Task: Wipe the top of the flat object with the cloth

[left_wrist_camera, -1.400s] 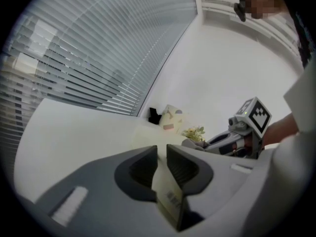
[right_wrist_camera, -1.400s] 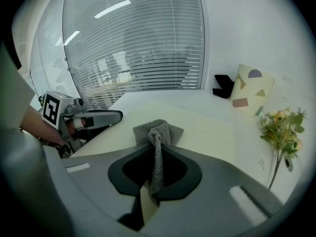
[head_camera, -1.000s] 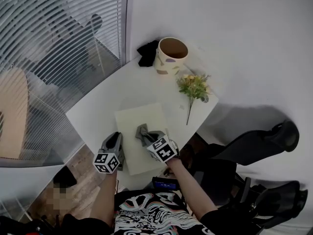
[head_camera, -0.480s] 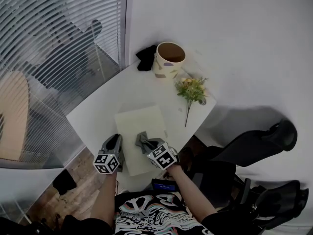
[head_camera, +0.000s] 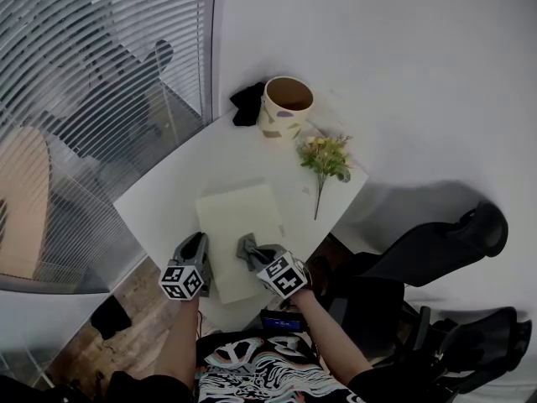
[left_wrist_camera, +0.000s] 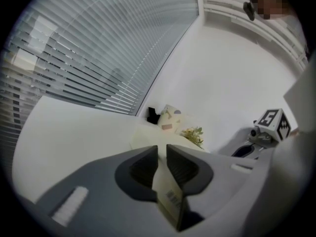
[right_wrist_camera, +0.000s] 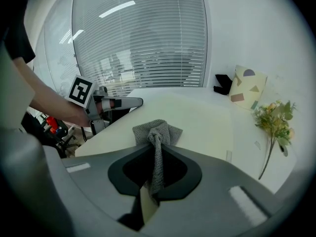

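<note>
A pale cream flat object (head_camera: 237,218) lies on the white table (head_camera: 168,183). My left gripper (head_camera: 195,250) is shut on its near left edge; the left gripper view shows that thin edge (left_wrist_camera: 169,197) pinched between the jaws of the left gripper (left_wrist_camera: 162,151). My right gripper (head_camera: 258,257) is shut on a grey knitted cloth (head_camera: 247,247). The cloth's bunched end (right_wrist_camera: 157,131) rests on the flat object's top (right_wrist_camera: 197,116) near its front edge, just ahead of the right gripper (right_wrist_camera: 157,147). Across the flat object, the right gripper view shows the left gripper (right_wrist_camera: 121,103).
At the table's far end stand a cream patterned pot (head_camera: 285,107) and a small black thing (head_camera: 246,101). A sprig of flowers (head_camera: 325,156) lies to the right of the flat object. Window blinds (head_camera: 92,74) run along the left. A dark chair (head_camera: 436,242) stands at the right.
My right gripper has drawn the cloth a little toward the near edge of the flat object. The left gripper has stayed clamped on the edge.
</note>
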A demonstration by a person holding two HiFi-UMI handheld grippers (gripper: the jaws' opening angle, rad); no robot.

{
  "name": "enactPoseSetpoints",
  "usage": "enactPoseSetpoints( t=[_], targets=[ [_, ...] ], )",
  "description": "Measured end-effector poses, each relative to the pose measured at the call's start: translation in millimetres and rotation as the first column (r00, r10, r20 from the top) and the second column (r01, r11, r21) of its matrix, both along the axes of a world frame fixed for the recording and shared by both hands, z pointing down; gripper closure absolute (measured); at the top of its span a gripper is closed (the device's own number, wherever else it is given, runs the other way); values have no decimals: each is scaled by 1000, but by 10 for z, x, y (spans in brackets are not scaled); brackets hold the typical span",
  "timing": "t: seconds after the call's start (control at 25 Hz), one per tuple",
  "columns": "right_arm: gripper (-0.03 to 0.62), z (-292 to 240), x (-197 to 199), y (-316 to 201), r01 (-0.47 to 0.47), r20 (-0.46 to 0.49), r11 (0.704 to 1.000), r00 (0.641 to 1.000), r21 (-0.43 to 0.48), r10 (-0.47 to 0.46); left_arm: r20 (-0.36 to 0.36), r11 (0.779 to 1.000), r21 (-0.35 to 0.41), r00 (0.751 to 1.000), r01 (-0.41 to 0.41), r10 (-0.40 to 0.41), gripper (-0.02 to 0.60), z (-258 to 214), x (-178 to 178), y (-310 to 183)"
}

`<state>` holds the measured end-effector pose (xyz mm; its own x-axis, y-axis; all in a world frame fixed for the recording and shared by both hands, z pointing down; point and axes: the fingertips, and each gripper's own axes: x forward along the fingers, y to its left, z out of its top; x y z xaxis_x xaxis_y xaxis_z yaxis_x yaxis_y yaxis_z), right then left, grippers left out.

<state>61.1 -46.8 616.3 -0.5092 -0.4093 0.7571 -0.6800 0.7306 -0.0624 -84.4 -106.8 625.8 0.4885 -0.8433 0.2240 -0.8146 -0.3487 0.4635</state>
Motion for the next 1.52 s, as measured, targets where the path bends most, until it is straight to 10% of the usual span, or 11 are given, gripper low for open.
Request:
enactPoseSetpoints(
  t=[0.32,0.64,0.92,1.16,1.52],
  targets=[
    [577,-20,228,-138,-112,6,994,994,-8,112,5,1000,11,1000,-8,8,469,-9,5,-9],
    [576,-169,269,-166,-120,-23,982,992,147,125,206,987,77,971,-140,121,469,-214,95,89],
    [576,-671,369,-193,-264,111,908,964,325,241,106,979,166,989,-120,103,469,-876,190,139],
    [576,-1280,511,-144,-412,237,814,910,411,341,191,956,255,977,-143,95,472,-1429,256,242],
    [576,-1706,373,61,-468,357,766,874,442,328,175,940,317,982,-129,75,472,-1983,149,492]
  ],
)
